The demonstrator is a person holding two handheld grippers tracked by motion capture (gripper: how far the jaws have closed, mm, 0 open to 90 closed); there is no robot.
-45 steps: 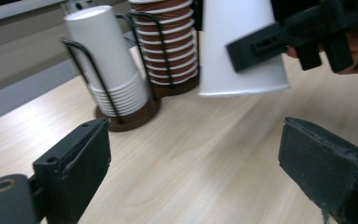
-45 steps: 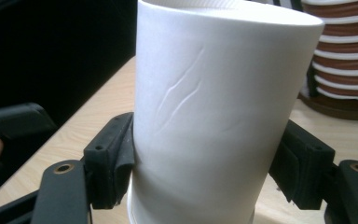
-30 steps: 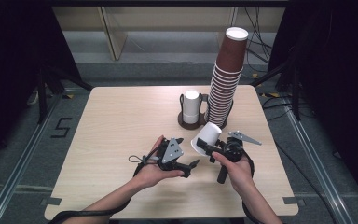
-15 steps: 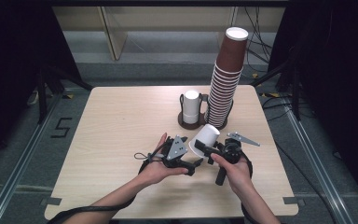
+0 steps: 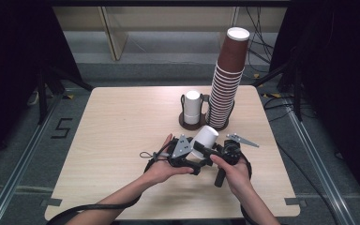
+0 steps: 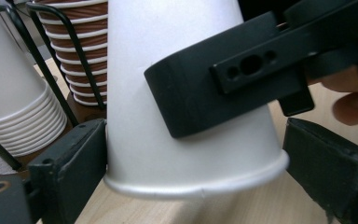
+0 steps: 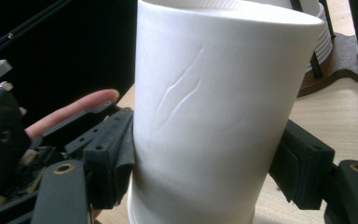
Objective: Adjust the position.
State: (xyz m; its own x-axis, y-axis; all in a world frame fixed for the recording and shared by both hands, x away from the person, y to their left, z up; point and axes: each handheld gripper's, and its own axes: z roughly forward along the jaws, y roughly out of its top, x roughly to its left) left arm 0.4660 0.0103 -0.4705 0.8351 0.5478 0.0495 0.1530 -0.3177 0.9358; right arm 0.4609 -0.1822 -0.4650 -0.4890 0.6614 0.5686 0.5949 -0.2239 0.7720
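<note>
Light wooden tabletop (image 5: 122, 122) on grey floor, dark room, white paper cup (image 5: 203, 140) near the front edge, gripped by right gripper (image 5: 205, 151), left gripper (image 5: 193, 164) jaws wide around its rim, tall brown cup stack (image 5: 226, 84) toward the back edge

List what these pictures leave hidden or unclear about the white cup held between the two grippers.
- White cup, inside: hidden in the high view and both gripper views; its own wall faces each camera.
- Cup's closed end: cut off by the top edge in the left gripper view.
- Left gripper, grip: one jaw touches the rim, the far jaw's contact is unclear.
- Right gripper, far jaw: its contact is hidden behind the cup.
</note>
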